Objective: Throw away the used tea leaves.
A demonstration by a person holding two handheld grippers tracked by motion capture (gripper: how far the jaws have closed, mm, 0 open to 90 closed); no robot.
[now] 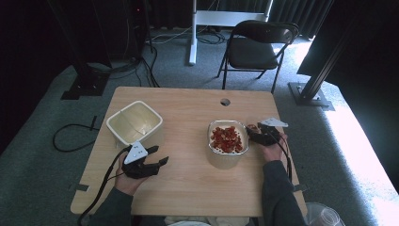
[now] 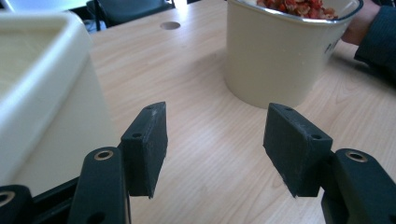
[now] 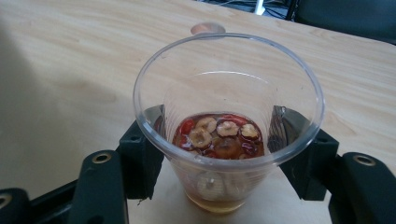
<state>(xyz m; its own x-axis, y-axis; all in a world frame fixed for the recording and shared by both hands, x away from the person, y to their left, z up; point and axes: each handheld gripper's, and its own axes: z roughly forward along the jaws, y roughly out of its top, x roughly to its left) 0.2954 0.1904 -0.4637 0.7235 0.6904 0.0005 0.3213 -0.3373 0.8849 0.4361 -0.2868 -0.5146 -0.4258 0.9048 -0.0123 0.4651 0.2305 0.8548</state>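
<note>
Grey carpet surrounds a light wooden desk, behind which a black folding chair is placed. Toward the desk's left side, an empty cream square container is seen; right of centre, a cream tub filled with red dried fruit slices is set. A round hole is cut near the desk's far edge.

The left gripper is held just in front of the empty container, its jaws spread apart with nothing between them; in the left gripper view bare wood is seen between the jaws, with the tub beyond.

The right gripper is held just beside the tub's right side. A clear plastic cup is clasped between its jaws, and sliced fruit pieces are gathered at the cup's bottom.
</note>
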